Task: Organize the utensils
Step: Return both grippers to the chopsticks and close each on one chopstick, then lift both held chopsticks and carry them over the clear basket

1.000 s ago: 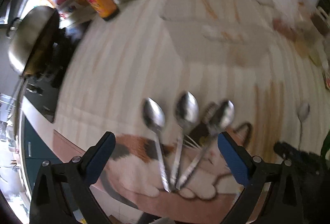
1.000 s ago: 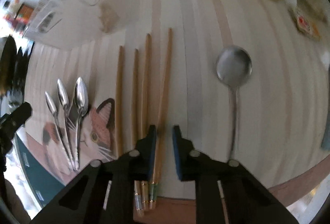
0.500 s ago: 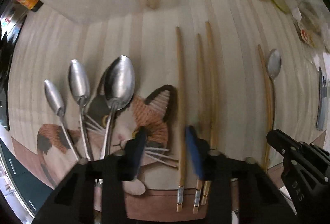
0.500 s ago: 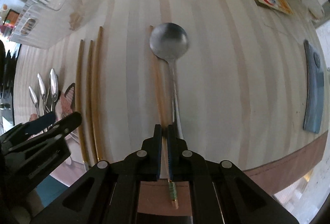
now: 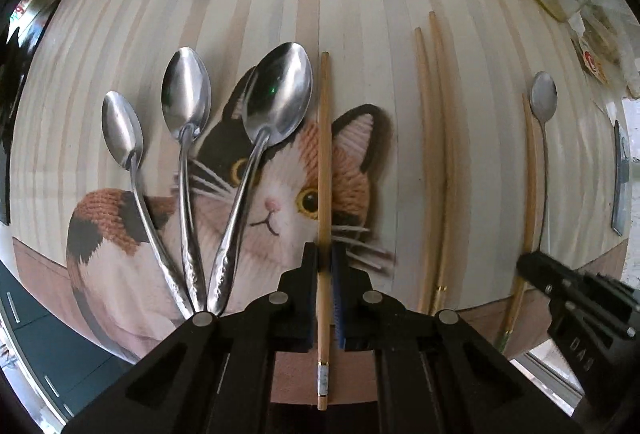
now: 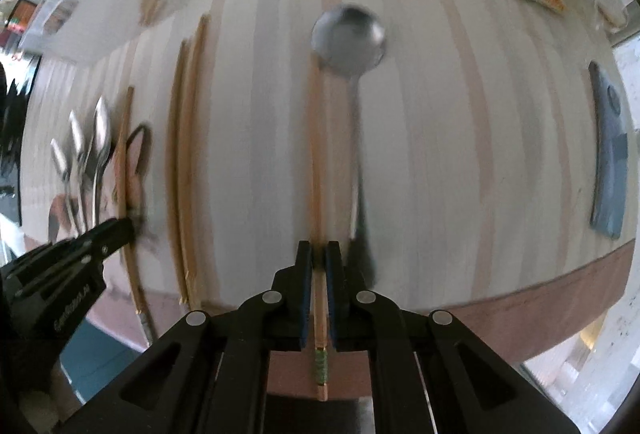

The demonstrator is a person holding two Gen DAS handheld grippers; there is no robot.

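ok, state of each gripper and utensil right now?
left gripper: shut on a chopstick lying over the cat mat
right gripper: shut on green-banded chopstick
three spoons: fanned on the mat, bowls up, handles converging
chopstick pair: flat, side by side
round spoon: flat beside the green-banded chopstick

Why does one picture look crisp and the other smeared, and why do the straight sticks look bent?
Left wrist view: sharp, with window glare on the three spoons, and the fisheye lens bows the pair of chopsticks near the edge. Right wrist view: motion blur smears the round spoon and the table's stripes, while the right hand-held gripper, fixed to the camera, looks sharp.
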